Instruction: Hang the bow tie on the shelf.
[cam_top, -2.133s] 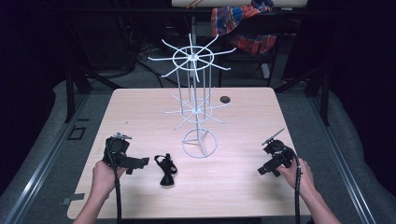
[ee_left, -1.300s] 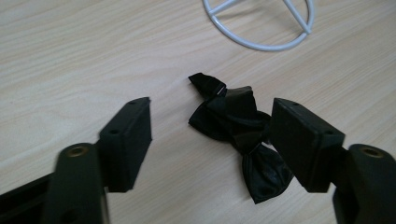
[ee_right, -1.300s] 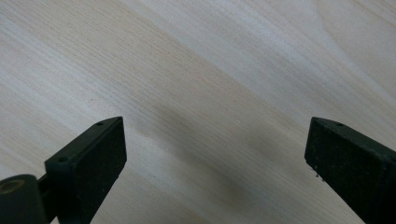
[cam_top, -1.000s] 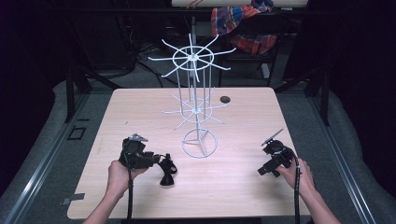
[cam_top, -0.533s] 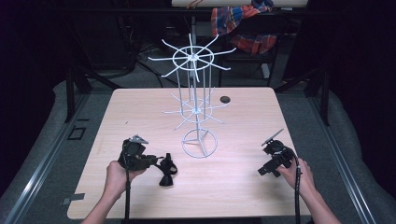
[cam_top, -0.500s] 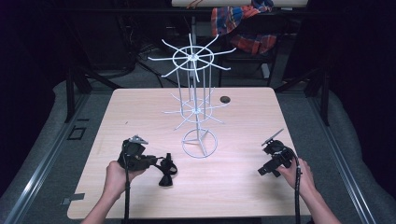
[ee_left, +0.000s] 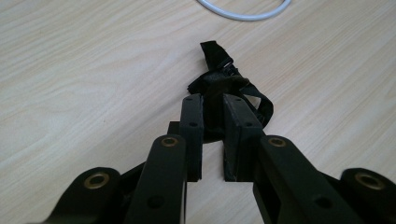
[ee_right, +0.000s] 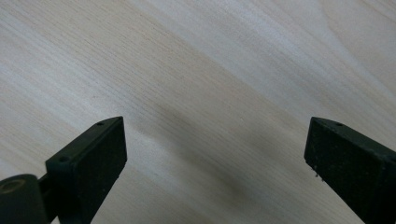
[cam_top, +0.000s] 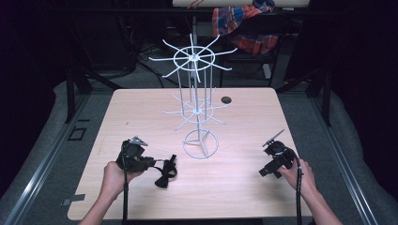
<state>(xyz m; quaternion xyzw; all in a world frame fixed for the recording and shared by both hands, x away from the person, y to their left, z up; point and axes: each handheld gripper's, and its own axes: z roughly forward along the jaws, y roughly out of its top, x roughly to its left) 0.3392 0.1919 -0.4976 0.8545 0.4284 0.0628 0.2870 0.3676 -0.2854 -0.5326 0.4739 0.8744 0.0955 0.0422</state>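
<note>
**Left jaws closing on the black bow tie, rack waiting just ahead**

High view: your left hand-held gripper (cam_top: 157,165) lies low on the worktop (cam_top: 141,112), near its front-left part, with its tips at the black bow tie (cam_top: 165,172). The bow tie lies flat just in front of the round base of the white wire rack (cam_top: 197,110), close to the base but apart from it. Your right hand-held gripper (cam_top: 264,169) rests well apart at the front right, with nothing near it. A small dark round thing (cam_top: 226,100) sits far back on the worktop, beyond the rack.

Left gripper view: the jaws of your left hand-held gripper (ee_left: 212,123) stand narrow, on either side of the bow tie (ee_left: 223,86) at its near part. The dark fabric between them makes it hard to tell whether they are fully pinched, so I'd judge the grip to be forming rather than firm. The strap loops out to the right, and a short end points away toward the rack's base ring (ee_left: 243,10). Close squarely on the thick middle, not on the loose strap, and lift straight up so the strap doesn't drag or catch on the base ring.

Right gripper view: your right hand-held gripper (ee_right: 215,149) is wide open over bare wood and holds nothing. Keep it clear until the bow tie is off the worktop.
</note>
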